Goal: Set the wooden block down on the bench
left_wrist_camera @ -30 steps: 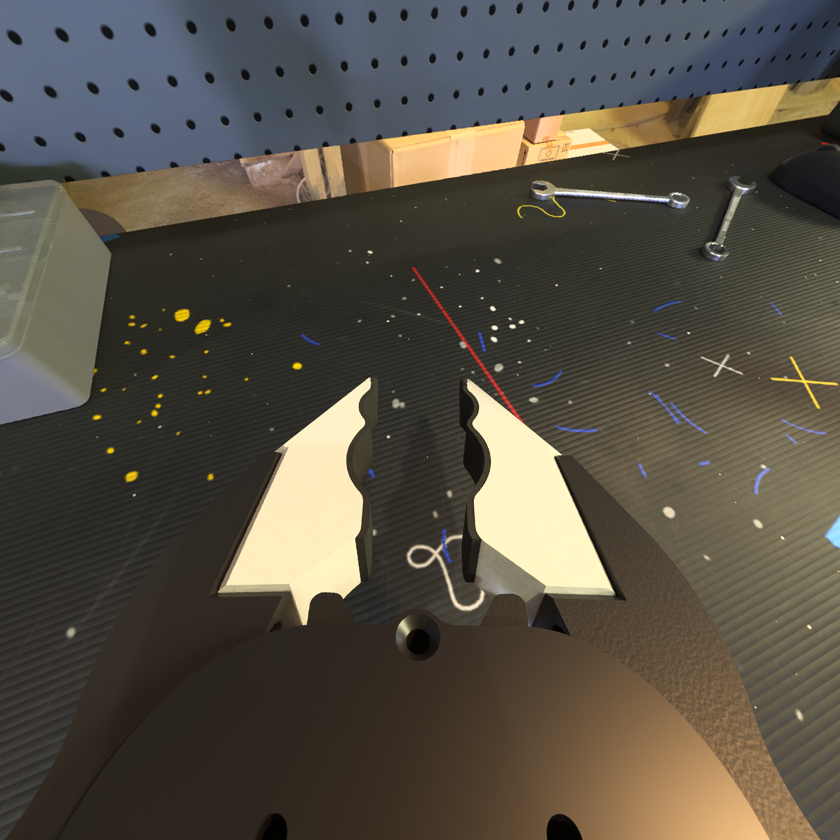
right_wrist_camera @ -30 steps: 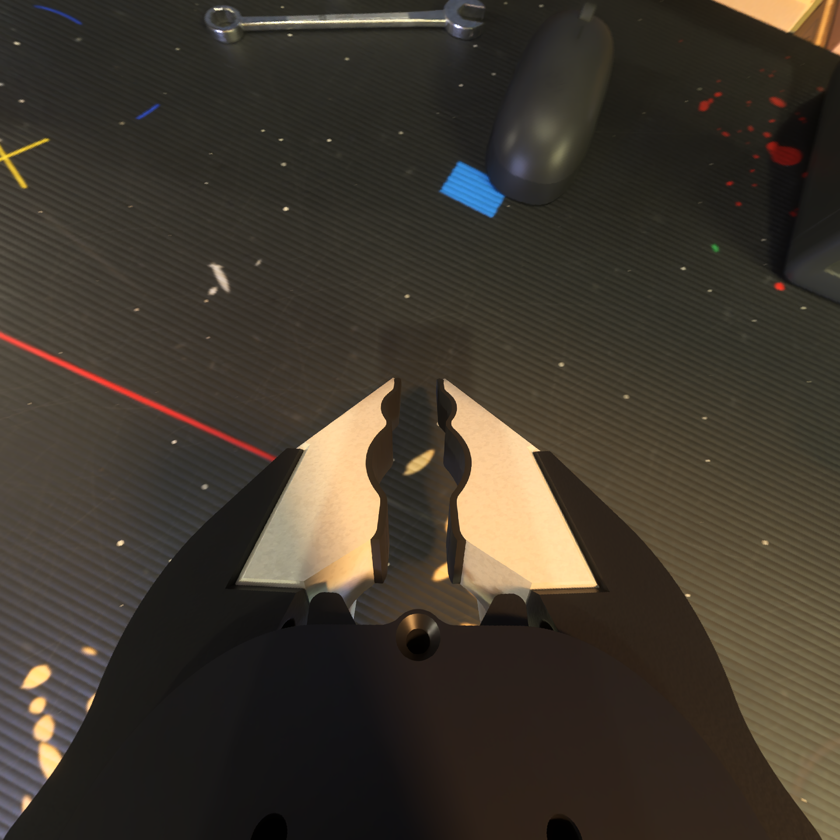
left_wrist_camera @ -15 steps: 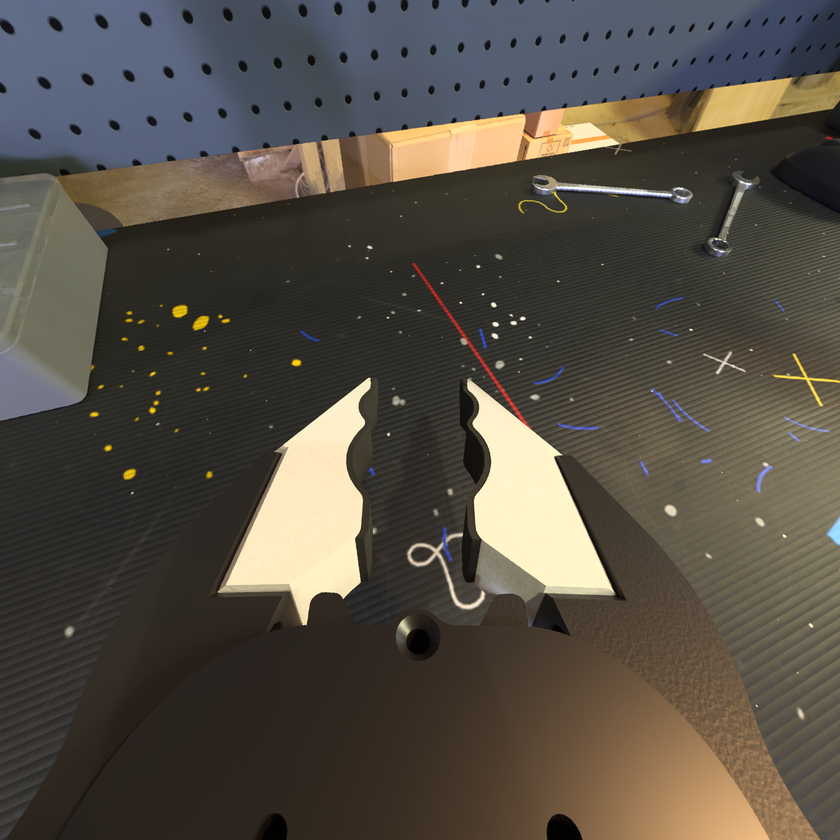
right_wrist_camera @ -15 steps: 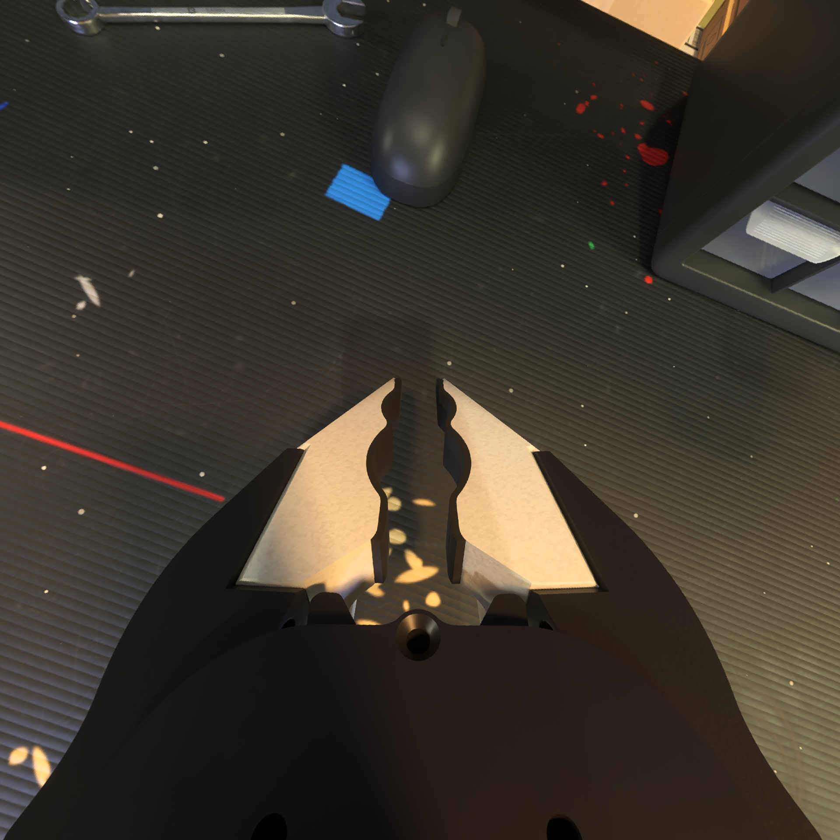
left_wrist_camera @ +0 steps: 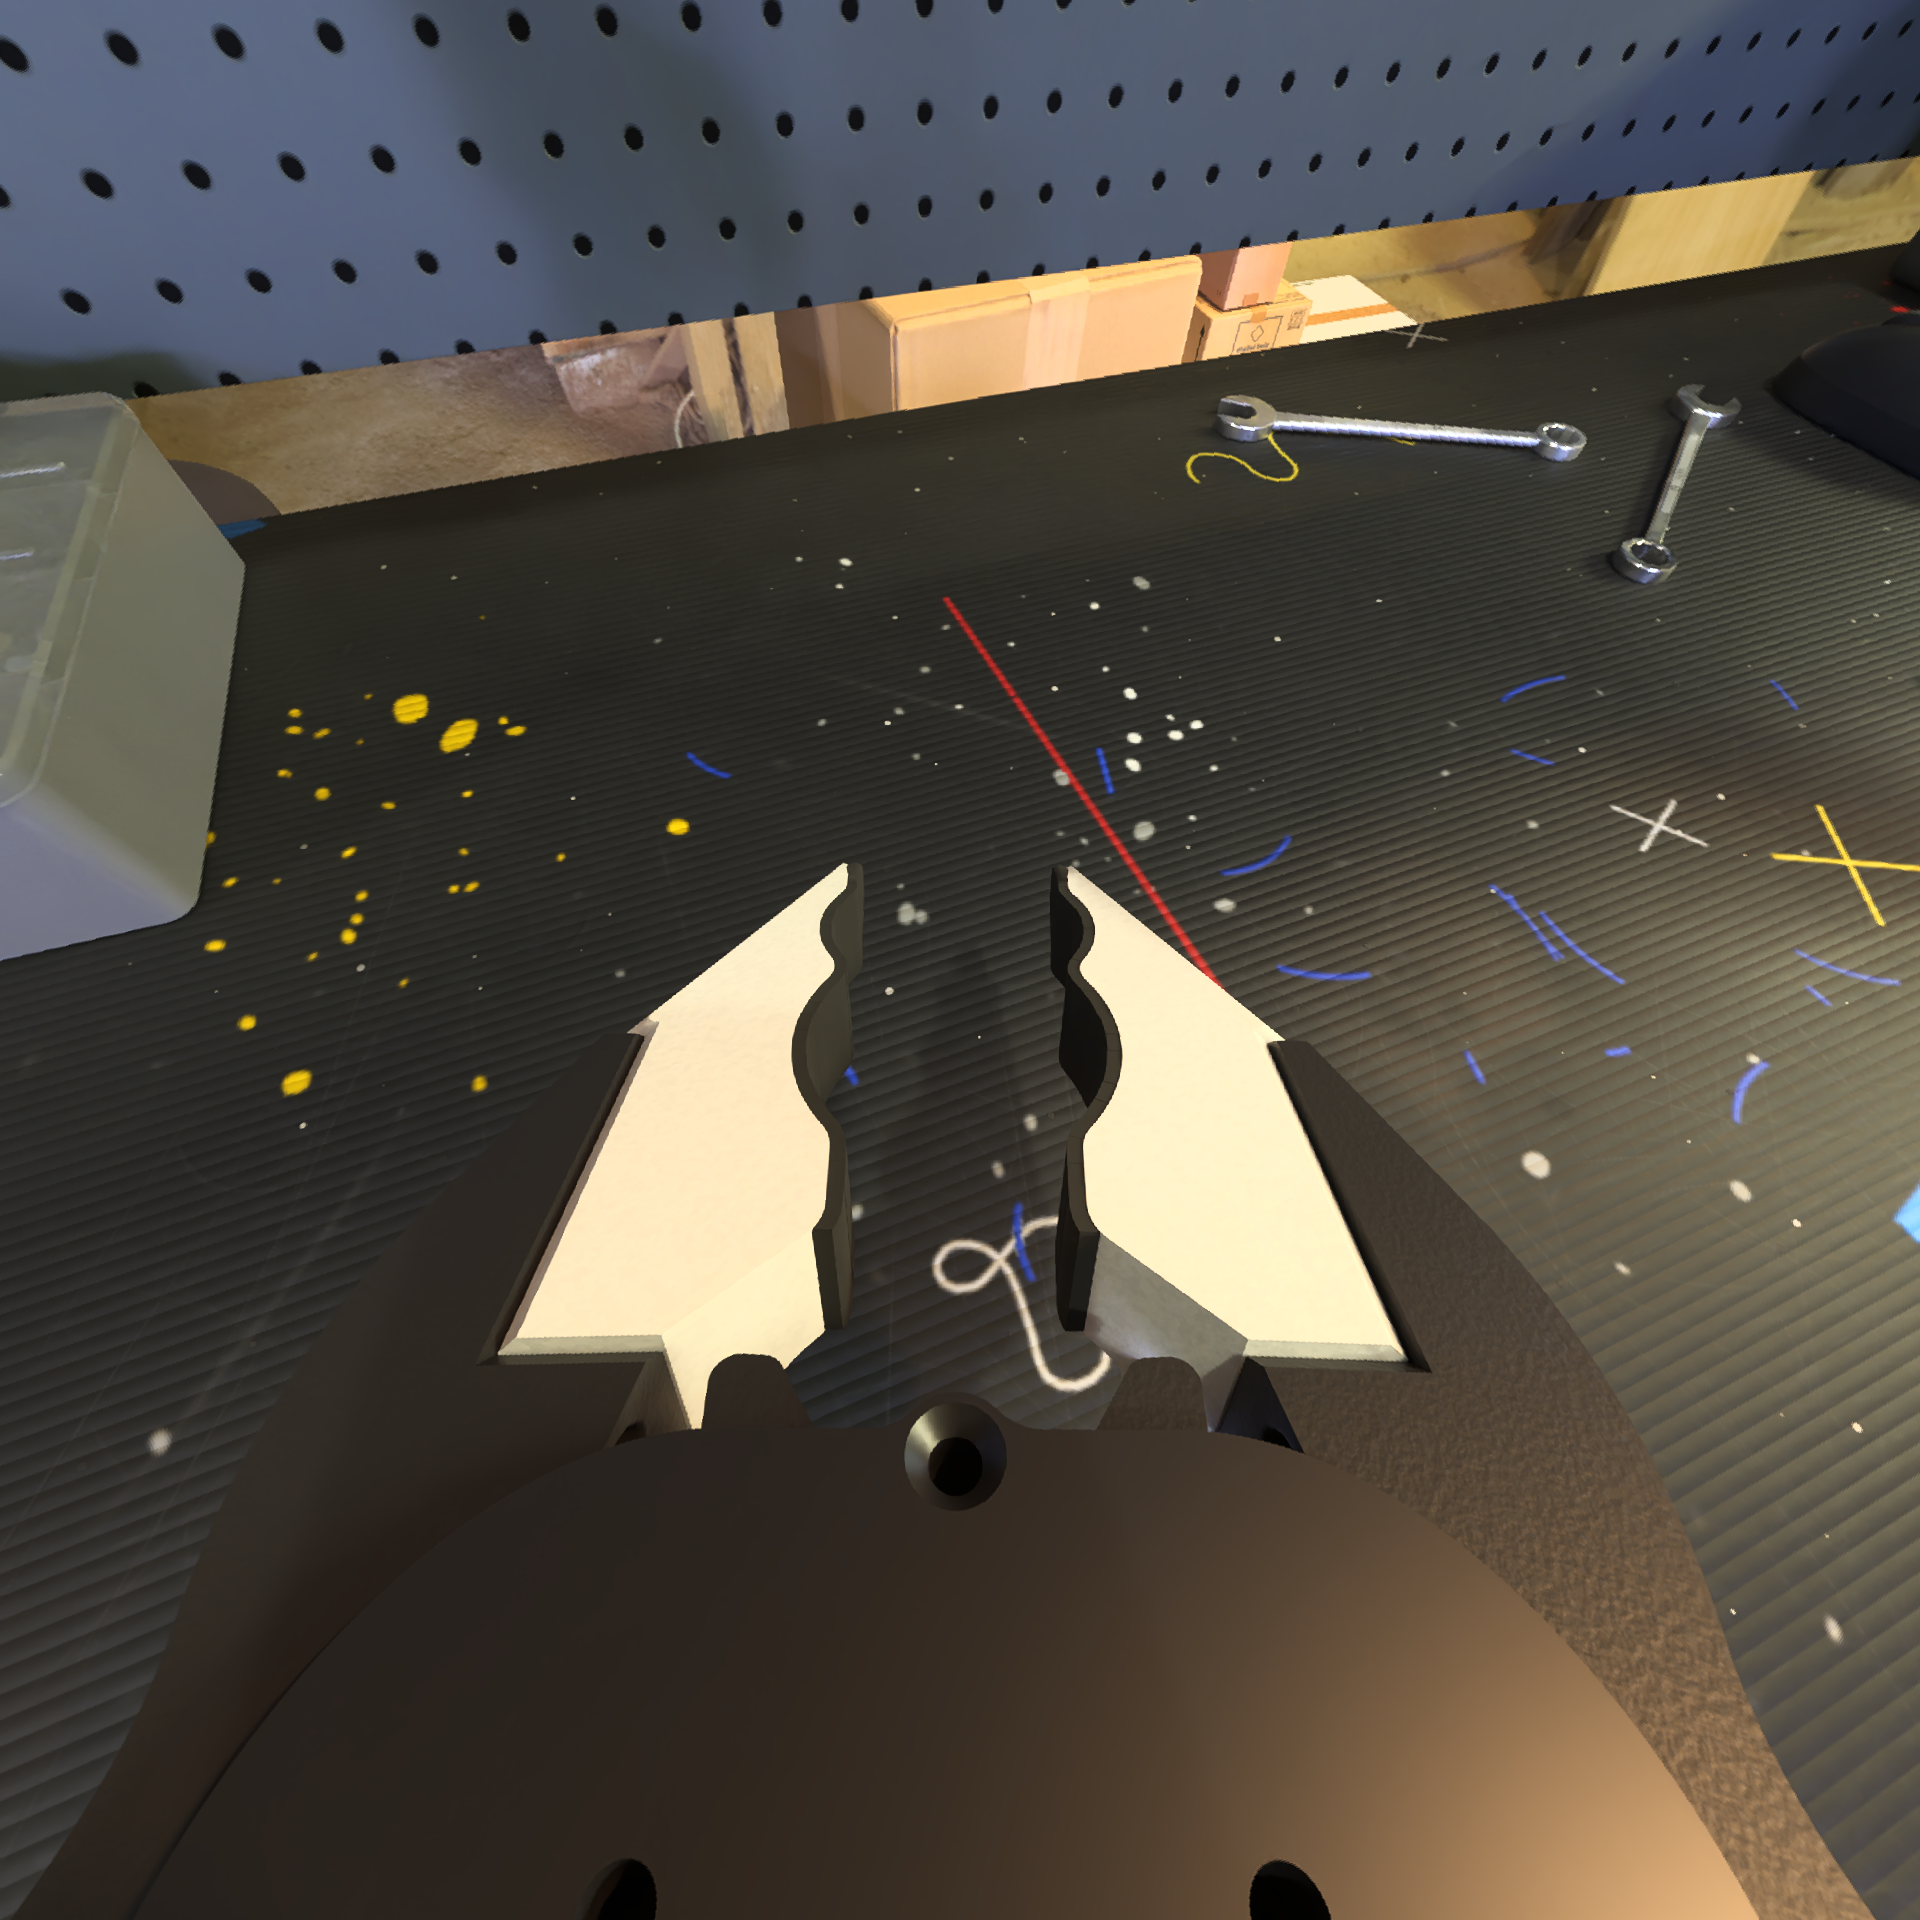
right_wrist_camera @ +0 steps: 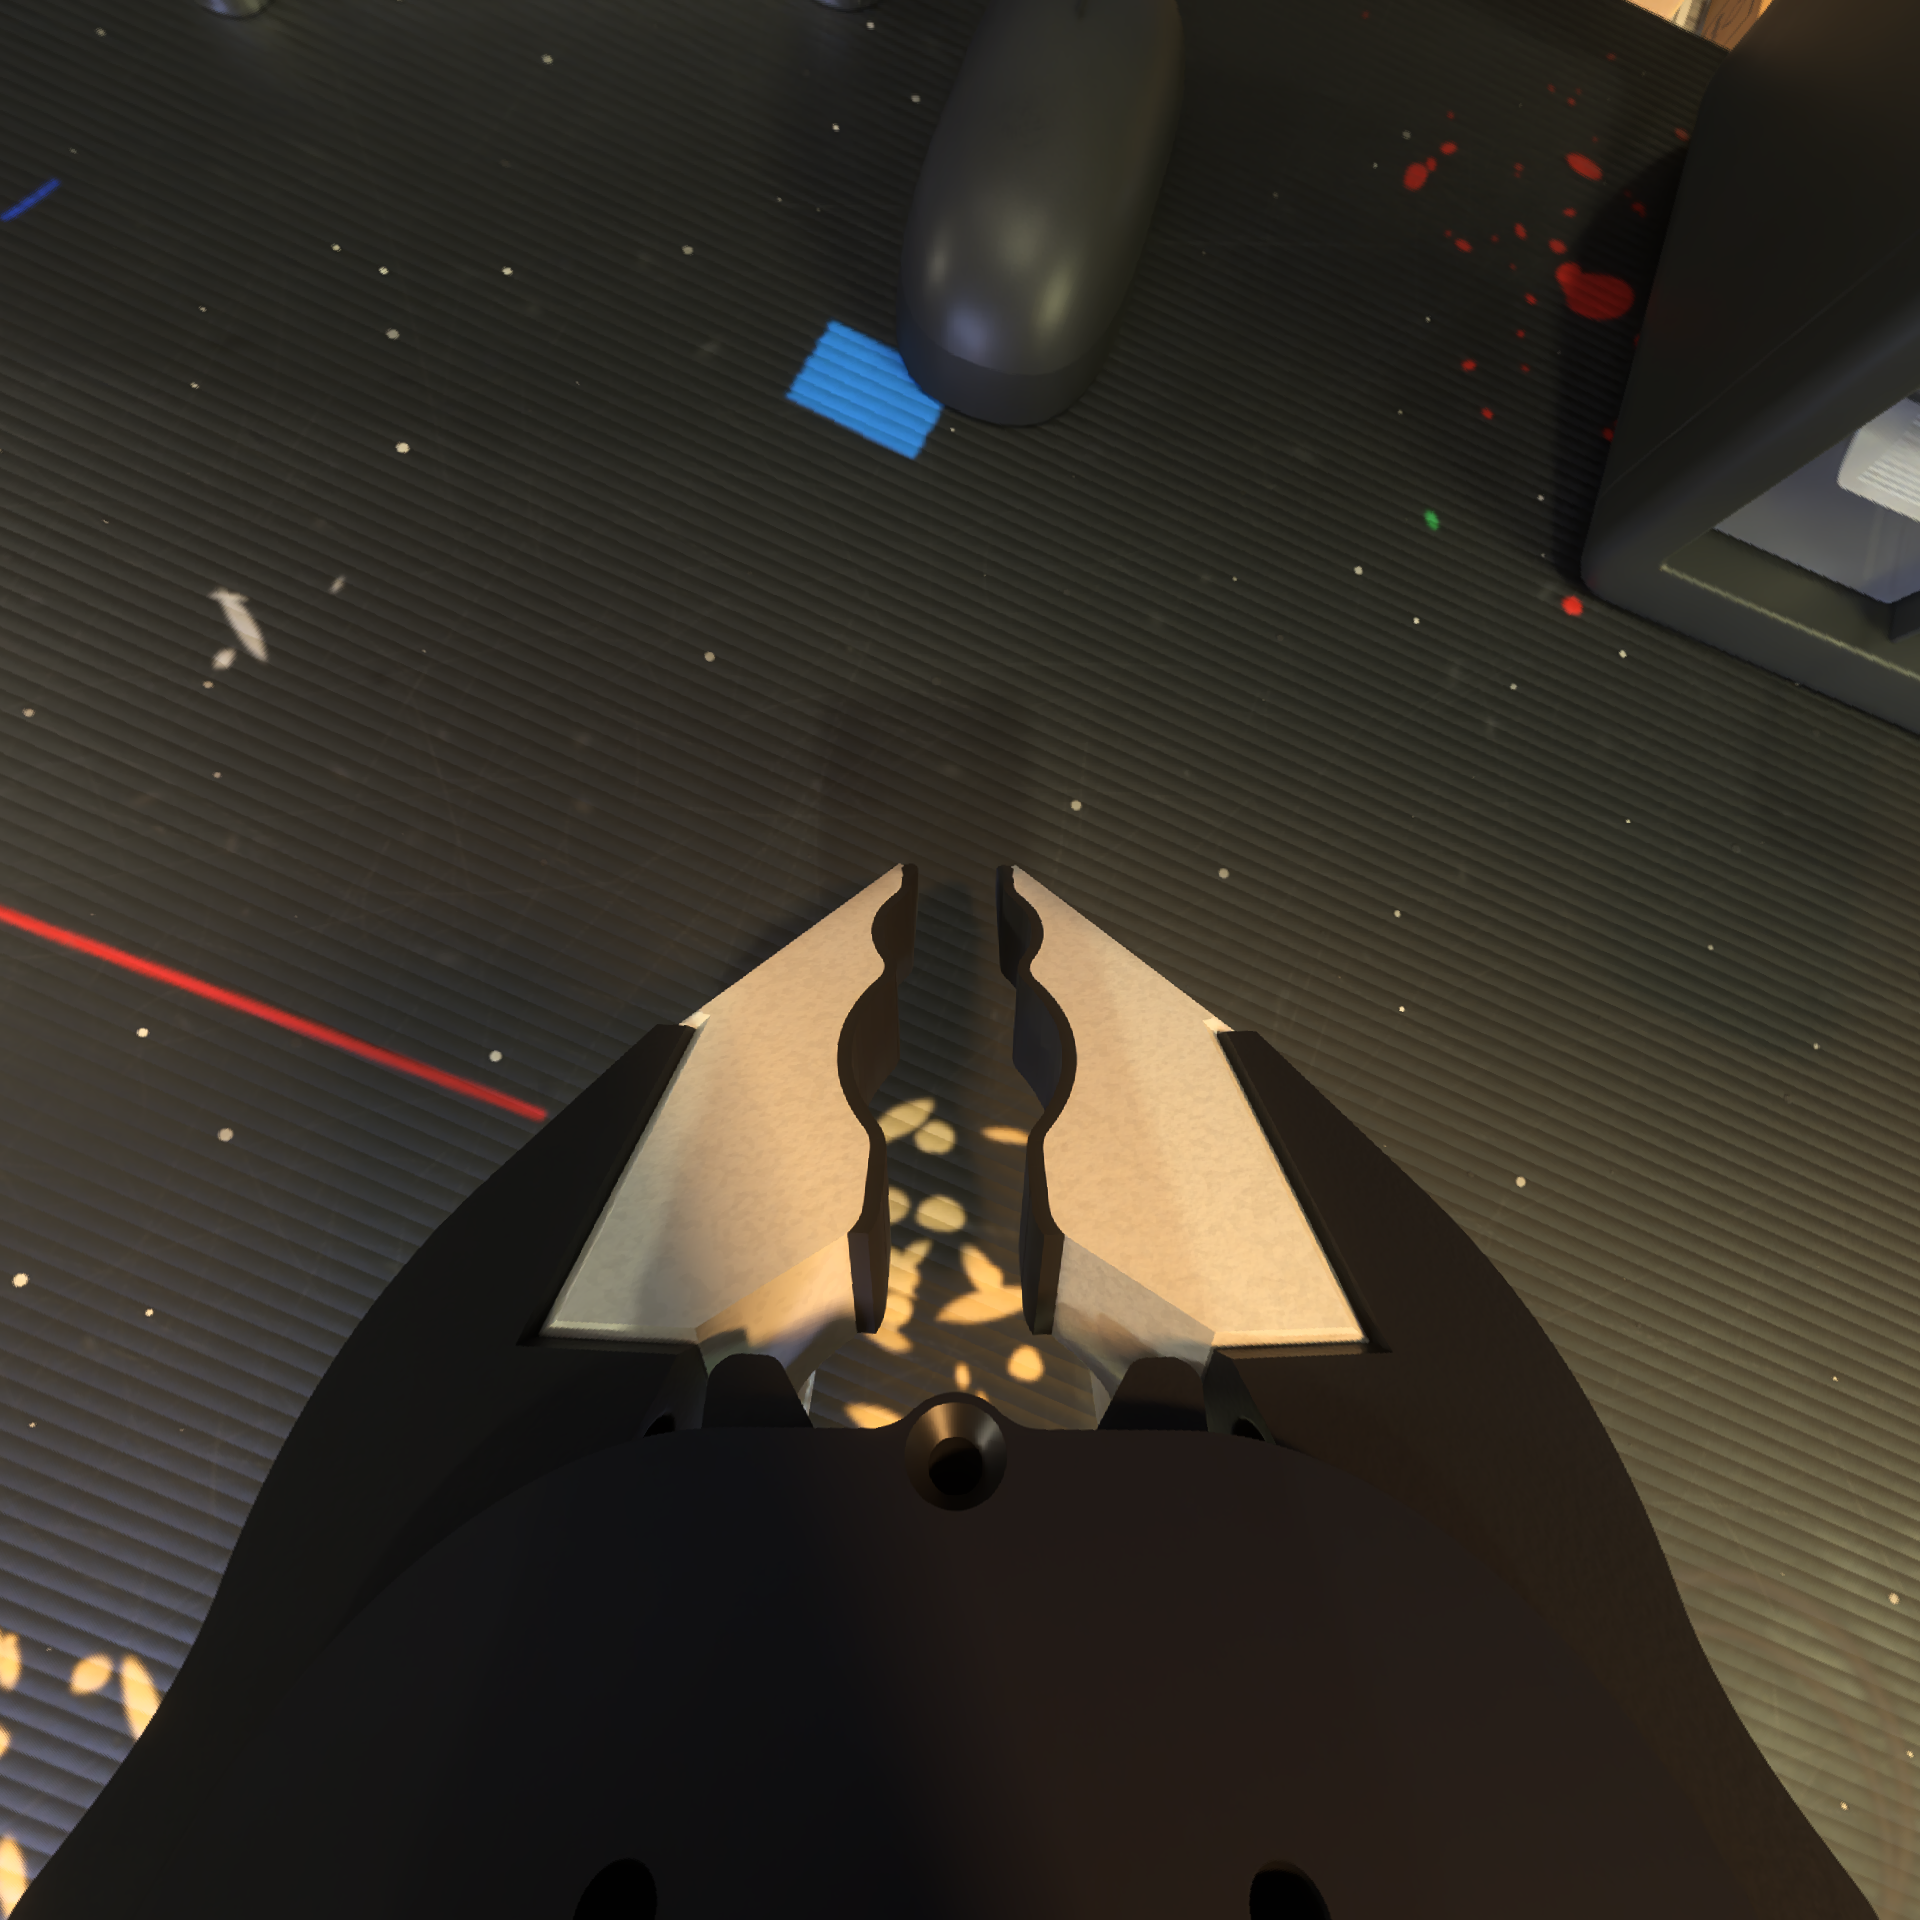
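No block is seen in either view. The left gripper (left_wrist_camera: 954, 883) is parted and empty; the right gripper (right_wrist_camera: 956, 883) is narrowly gapped, empty. The block should be located first, clear of the mouse (right_wrist_camera: 1039, 208).

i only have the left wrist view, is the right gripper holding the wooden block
Observer: No. The right gripper has a narrow gap between its fingers with nothing in it; only the bench shows through.
Operator: whats ahead of it
Observer: A dark grey mouse, its near end at a blue patch.
Operator: anything off to its right
Observer: A dark open-fronted box at the frame edge, with red spatter beside it. No wooden block shows.
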Robot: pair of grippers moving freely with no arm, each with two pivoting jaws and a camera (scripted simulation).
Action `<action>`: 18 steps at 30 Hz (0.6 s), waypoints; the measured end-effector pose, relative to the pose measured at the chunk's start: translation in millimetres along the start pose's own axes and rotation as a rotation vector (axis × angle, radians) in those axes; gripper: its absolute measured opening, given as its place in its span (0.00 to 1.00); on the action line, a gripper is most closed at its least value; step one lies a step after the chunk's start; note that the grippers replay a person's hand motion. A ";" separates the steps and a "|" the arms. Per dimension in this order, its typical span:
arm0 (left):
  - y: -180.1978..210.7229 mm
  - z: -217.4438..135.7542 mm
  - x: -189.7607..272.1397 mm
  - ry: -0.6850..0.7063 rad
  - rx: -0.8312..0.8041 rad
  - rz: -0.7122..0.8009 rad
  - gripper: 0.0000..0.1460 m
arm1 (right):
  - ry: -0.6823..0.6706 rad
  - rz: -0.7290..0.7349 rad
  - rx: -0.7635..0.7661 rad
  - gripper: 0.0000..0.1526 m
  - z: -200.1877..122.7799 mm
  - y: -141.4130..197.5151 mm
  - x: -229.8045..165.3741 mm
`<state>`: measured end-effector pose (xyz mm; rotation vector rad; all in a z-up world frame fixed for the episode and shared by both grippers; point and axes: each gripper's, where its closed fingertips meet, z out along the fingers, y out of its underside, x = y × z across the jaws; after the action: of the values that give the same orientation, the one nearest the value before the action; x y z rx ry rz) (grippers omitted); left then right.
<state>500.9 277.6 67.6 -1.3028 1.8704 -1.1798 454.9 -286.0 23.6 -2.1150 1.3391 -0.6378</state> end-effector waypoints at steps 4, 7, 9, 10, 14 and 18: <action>-0.3 0.0 -0.6 -0.001 0.001 -0.003 0.25 | -0.002 -0.003 0.015 0.10 -1.7 -3.0 -6.2; 0.2 0.5 -1.2 -0.003 -0.002 -0.003 0.25 | -0.002 -0.006 0.024 0.10 -4.5 -3.4 -10.4; 0.4 0.5 -1.7 -0.005 -0.002 -0.003 0.25 | -0.005 0.000 0.030 0.10 -6.3 -2.9 -12.3; 0.3 0.4 -1.7 -0.005 -0.002 -0.004 0.25 | -0.005 0.004 0.030 0.10 -7.0 -2.2 -12.9; -0.3 -0.6 -1.6 -0.002 0.003 -0.006 0.25 | 0.003 -0.008 0.020 0.09 -9.3 -0.8 -16.0; -0.7 -0.8 0.0 0.009 0.004 -0.010 0.25 | -0.010 -0.016 0.022 0.09 -12.8 -6.1 -23.2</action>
<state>500.5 277.9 68.6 -1.3076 1.8690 -1.1961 441.5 -265.1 34.8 -2.1109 1.3048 -0.6449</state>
